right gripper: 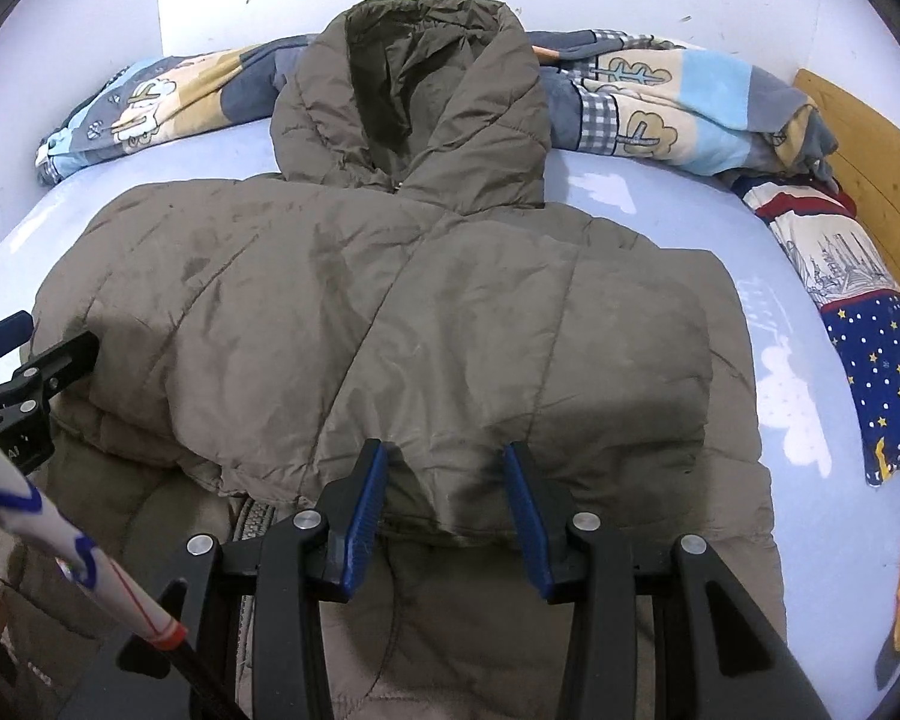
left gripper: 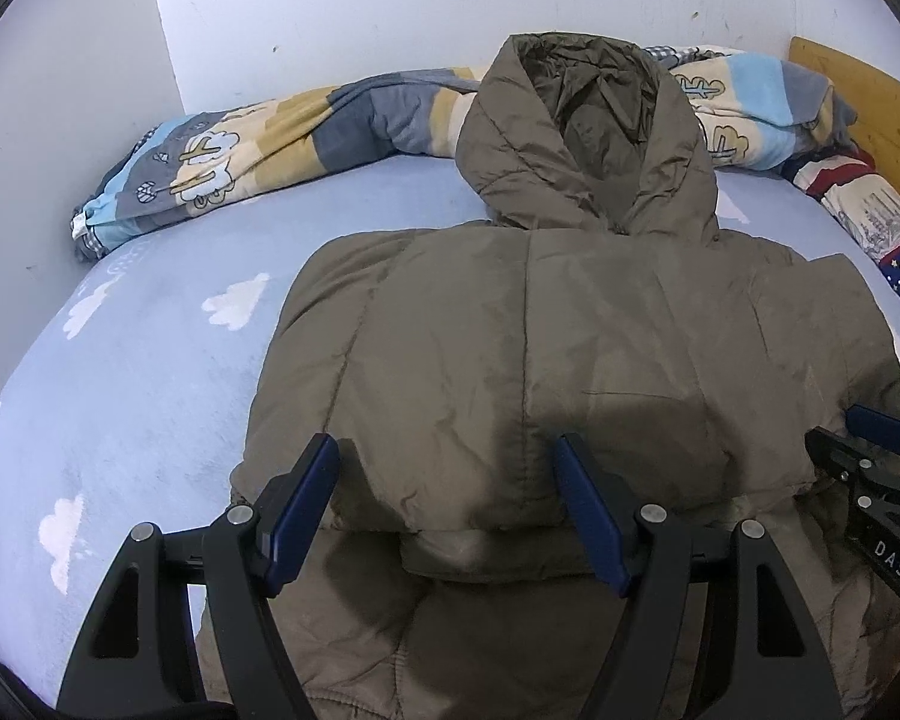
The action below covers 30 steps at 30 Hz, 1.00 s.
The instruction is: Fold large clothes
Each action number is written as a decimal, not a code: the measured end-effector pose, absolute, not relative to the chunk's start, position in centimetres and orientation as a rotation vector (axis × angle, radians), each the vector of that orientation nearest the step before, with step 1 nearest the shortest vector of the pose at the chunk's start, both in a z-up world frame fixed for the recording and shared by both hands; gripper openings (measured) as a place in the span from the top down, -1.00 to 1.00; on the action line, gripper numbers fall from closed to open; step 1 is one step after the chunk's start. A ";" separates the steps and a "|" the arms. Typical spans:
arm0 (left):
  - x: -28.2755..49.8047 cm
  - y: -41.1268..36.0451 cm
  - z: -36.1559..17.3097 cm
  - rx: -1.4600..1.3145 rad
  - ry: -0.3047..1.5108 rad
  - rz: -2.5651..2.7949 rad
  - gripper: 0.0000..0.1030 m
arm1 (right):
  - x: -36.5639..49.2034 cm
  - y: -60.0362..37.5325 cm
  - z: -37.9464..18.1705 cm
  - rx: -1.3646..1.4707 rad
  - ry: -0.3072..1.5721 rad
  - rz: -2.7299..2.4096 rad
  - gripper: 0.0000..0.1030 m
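An olive-brown padded hooded jacket (left gripper: 558, 348) lies on the bed, hood toward the wall, its lower part folded up over the body. It also shows in the right wrist view (right gripper: 402, 312). My left gripper (left gripper: 447, 456) is open, its jaws standing apart over the folded edge on the left side. My right gripper (right gripper: 444, 462) is open over the folded edge on the right side, holding nothing. Each gripper shows at the edge of the other's view: the right one (left gripper: 870, 438), the left one (right gripper: 36, 354).
The bed has a light blue sheet with white clouds (left gripper: 150, 360). A rolled patterned blanket (left gripper: 258, 150) lies along the wall. A starry blue pillow (right gripper: 870, 348) and a wooden headboard (right gripper: 870, 138) are at the right. A white sleeve with blue lines (right gripper: 60, 540) crosses the lower left.
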State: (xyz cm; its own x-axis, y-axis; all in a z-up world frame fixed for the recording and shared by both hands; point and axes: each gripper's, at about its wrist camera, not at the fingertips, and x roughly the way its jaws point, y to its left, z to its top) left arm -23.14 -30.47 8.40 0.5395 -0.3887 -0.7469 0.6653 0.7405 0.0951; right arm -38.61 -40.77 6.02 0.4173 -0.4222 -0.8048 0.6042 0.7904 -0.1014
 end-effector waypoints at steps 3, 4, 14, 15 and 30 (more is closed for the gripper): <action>-23.1 -30.5 8.2 0.399 0.779 -0.644 -0.43 | -38.5 -40.7 5.9 0.206 0.945 -0.652 0.14; -23.1 -30.5 8.2 0.400 0.779 -0.643 -0.44 | -38.4 -40.7 5.8 0.205 0.946 -0.652 0.14; -22.9 -30.4 8.4 0.388 0.780 -0.650 -0.46 | -38.2 -40.7 5.7 0.202 0.953 -0.648 0.13; -22.9 -30.3 8.6 0.376 0.777 -0.655 -0.46 | -38.3 -40.7 5.8 0.210 0.951 -0.644 0.13; -21.3 -29.8 9.5 0.319 0.820 -0.650 -0.46 | -41.0 -42.8 11.6 0.366 0.799 -0.569 0.10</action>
